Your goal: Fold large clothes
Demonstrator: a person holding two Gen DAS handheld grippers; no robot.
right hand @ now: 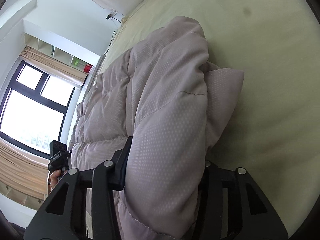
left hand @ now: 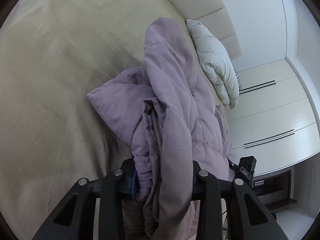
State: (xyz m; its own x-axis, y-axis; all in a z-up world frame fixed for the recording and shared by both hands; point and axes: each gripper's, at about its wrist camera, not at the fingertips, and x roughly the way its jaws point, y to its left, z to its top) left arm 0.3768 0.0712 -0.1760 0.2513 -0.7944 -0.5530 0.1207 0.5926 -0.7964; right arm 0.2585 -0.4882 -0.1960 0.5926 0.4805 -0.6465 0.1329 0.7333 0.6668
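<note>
Beige bed [left hand: 50,70] fills your left wrist view: your left gripper [left hand: 163,177] is clamped on a bunched edge of the lilac puffer jacket [left hand: 172,92], which runs straight ahead toward the headboard-end pillow [left hand: 216,64]. Right wrist view: your right gripper [right hand: 166,168] pinches a thick jacket fold, its length again leading forward over the bed.

We see a beige bed sheet [left hand: 50,70] covering the mattress. A pale quilted pillow [left hand: 216,64] stands against the padded headboard [left hand: 202,6]. White cabinet doors [left hand: 280,110] carry thin black handle strips. Opposite, a black-framed window [right hand: 34,112] sits beneath tan curtains [right hand: 50,64] and open white shelves [right hand: 60,52].
</note>
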